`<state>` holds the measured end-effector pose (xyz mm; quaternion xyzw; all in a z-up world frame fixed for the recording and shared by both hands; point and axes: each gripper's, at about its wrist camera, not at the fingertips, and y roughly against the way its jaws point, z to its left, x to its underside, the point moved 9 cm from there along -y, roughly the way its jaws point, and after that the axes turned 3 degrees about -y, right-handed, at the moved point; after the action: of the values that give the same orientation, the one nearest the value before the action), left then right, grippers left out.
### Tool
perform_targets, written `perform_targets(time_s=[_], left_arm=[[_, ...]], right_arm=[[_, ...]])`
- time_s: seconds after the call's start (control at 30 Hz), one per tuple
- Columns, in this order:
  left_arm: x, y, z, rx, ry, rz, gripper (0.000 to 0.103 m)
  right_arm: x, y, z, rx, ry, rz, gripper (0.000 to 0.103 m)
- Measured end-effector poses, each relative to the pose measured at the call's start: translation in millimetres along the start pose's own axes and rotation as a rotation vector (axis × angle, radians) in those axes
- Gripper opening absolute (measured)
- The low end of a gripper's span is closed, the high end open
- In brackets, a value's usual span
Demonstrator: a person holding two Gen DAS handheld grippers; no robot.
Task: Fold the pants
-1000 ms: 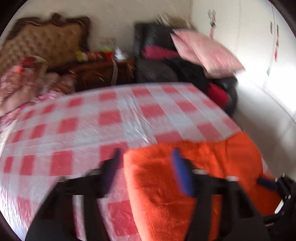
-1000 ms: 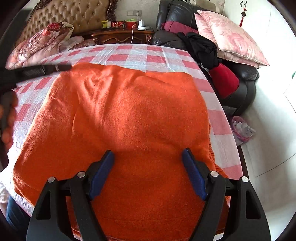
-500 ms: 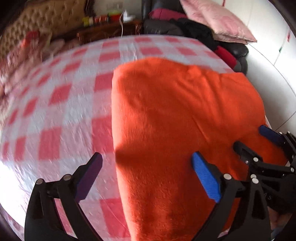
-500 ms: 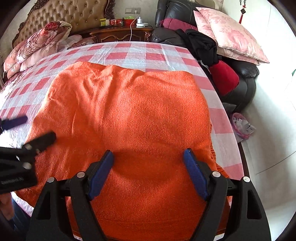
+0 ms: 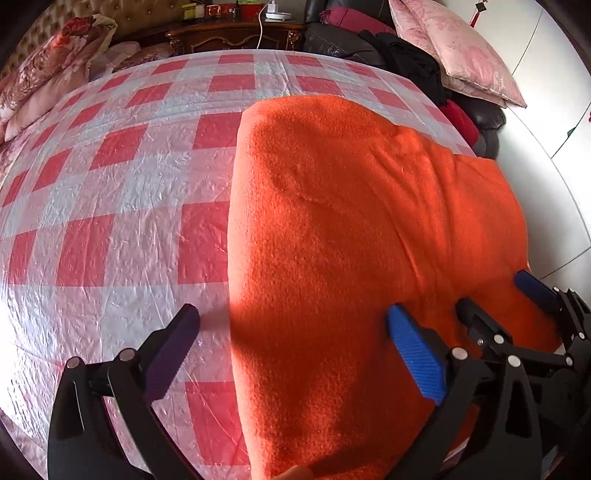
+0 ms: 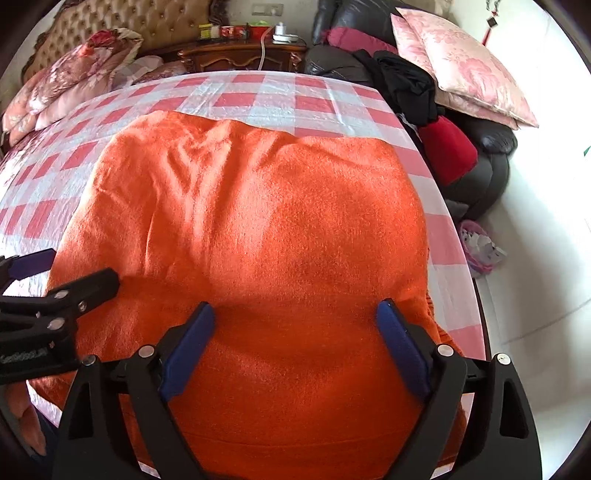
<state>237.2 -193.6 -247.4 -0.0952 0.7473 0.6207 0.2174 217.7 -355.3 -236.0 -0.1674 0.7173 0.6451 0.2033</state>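
The orange fleece pants (image 5: 351, 229) lie folded flat on the red-and-white checked table cover (image 5: 122, 206), near its right side; they also fill the right wrist view (image 6: 258, 229). My left gripper (image 5: 291, 317) is open and empty, low over the pants' left edge near the front. My right gripper (image 6: 295, 314) is open and empty over the pants' near end. The right gripper shows in the left wrist view (image 5: 495, 295) at the lower right, and the left gripper shows in the right wrist view (image 6: 70, 273) at the left.
A tufted headboard (image 6: 122, 22), floral bedding (image 6: 74, 74) and a wooden nightstand (image 6: 243, 55) stand beyond the table. A dark sofa (image 6: 480, 147) with pink pillows (image 6: 461, 70) and black clothes (image 6: 406, 88) is at the right. The table edge curves along the right.
My left gripper has swung down and forward from a raised, blurred view to low over the pants' left front edge. My right gripper has held nearly still.
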Motion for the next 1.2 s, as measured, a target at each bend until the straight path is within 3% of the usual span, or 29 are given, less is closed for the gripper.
perform_targets(time_s=[0.2,0.47,0.5,0.6,0.63,0.67,0.8,0.9,1.0,1.1,1.2], left_arm=[[-2,2,0,0.011,0.028,-0.029,0.101],[-1,3,0,-0.012,0.031,-0.055,0.1],[-1,5,2,-0.026,0.033,-0.062,0.096],[-8,24,3,-0.082,-0.012,-0.139,0.064],[-12,33,1,-0.084,-0.029,-0.179,0.049],[-15,41,-3,-0.079,-0.053,-0.21,0.044],[-11,68,-35,-0.077,-0.215,-0.31,0.036],[9,56,-59,-0.032,-0.294,-0.256,0.035],[32,32,-68,-0.034,-0.327,-0.159,0.035],[40,30,-70,-0.063,-0.375,-0.159,0.035],[22,43,-66,0.002,-0.317,-0.196,0.033]], right_arm=[[-1,-3,0,0.027,-0.001,0.052,0.086],[0,0,1,0.046,0.012,0.045,0.086],[0,0,1,0.052,0.009,0.051,0.086],[-6,7,-4,0.032,-0.022,0.035,0.086],[-11,11,-6,0.036,-0.022,0.016,0.086],[-18,17,-10,0.051,-0.016,-0.012,0.086],[-44,21,-20,0.06,-0.013,-0.052,0.086],[-57,6,-24,0.09,0.009,-0.045,0.086],[-60,-14,-28,0.119,0.035,-0.015,0.085],[-56,-30,-32,0.089,0.004,0.019,0.085],[-54,-32,-35,0.071,-0.025,0.013,0.088]])
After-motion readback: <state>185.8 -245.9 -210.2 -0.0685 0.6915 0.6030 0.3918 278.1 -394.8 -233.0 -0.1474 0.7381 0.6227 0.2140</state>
